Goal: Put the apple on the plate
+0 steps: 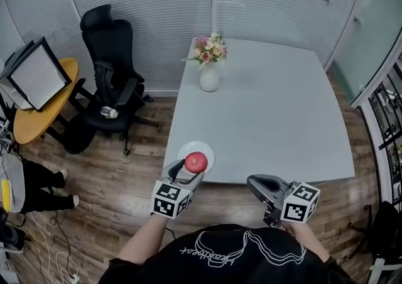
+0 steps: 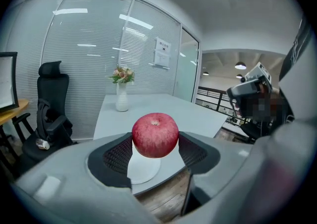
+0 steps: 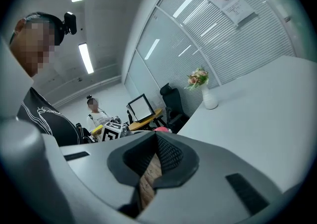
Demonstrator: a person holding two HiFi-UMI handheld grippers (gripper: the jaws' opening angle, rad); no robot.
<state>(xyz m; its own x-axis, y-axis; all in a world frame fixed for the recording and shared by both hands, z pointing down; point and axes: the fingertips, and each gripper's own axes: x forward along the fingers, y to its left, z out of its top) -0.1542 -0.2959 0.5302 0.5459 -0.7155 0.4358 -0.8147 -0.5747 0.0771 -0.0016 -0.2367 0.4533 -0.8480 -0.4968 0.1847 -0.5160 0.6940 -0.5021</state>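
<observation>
A red apple (image 1: 196, 161) is held in my left gripper (image 1: 190, 168), which is shut on it from both sides. It hangs just over a small white plate (image 1: 205, 147) at the near left corner of the grey table (image 1: 270, 113). In the left gripper view the apple (image 2: 155, 135) fills the gap between the dark pads (image 2: 119, 156), and the plate (image 2: 142, 167) shows below it. My right gripper (image 1: 251, 181) is off the table's near edge, to the right of the plate. Its jaws (image 3: 156, 139) are shut and hold nothing.
A white vase of flowers (image 1: 209, 76) stands at the table's far left edge. A black office chair (image 1: 112, 85) and a round wooden table with a monitor (image 1: 36, 75) are on the left, over wooden floor. A person's legs (image 1: 38, 190) show at far left.
</observation>
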